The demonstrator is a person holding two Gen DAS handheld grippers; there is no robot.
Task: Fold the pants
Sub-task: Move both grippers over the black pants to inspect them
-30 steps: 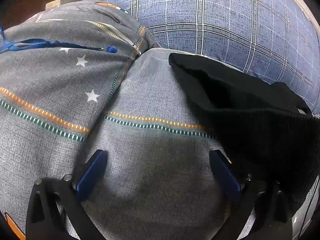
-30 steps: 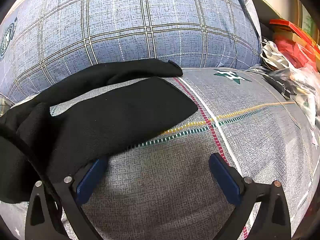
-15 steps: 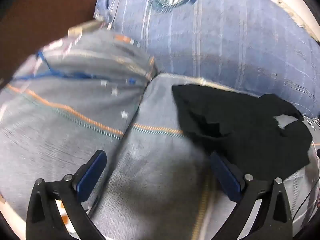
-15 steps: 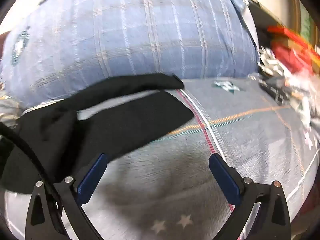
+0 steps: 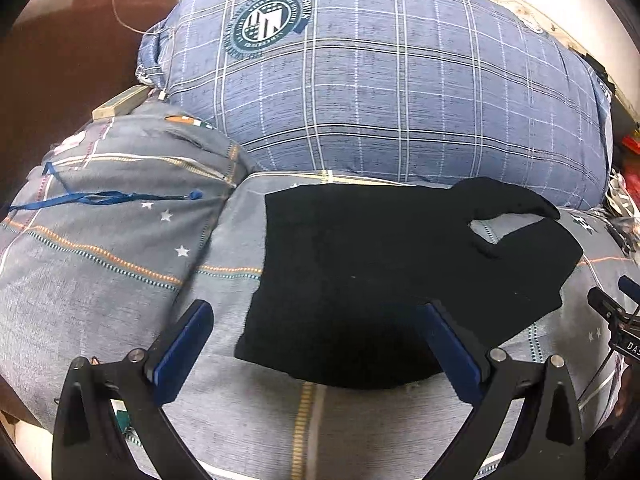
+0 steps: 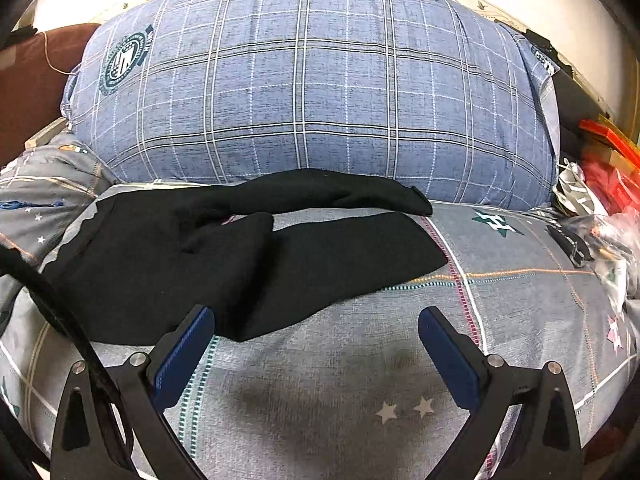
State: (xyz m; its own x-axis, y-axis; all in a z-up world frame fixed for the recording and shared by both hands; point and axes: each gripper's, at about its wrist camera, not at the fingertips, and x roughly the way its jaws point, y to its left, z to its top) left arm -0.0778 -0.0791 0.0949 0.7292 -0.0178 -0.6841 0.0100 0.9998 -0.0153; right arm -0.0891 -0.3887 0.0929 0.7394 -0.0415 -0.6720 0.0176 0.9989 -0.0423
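pants (image 6: 248, 264) left end behind cable, clutter (image 6: 600, 200) cut off

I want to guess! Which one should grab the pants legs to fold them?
Probably right: its open hand-held gripper faces the two legs of the pants. The left hand-held gripper faces the waist end.

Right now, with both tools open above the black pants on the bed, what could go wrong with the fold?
1. The black pants lie with legs splayed apart; folding now would likely come out crooked.
2. The far leg's end sits against the plaid pillow and might catch there.
3. The bedsheet is soft, so the right tool or left tool, both open, could pinch sheet along with the pants.
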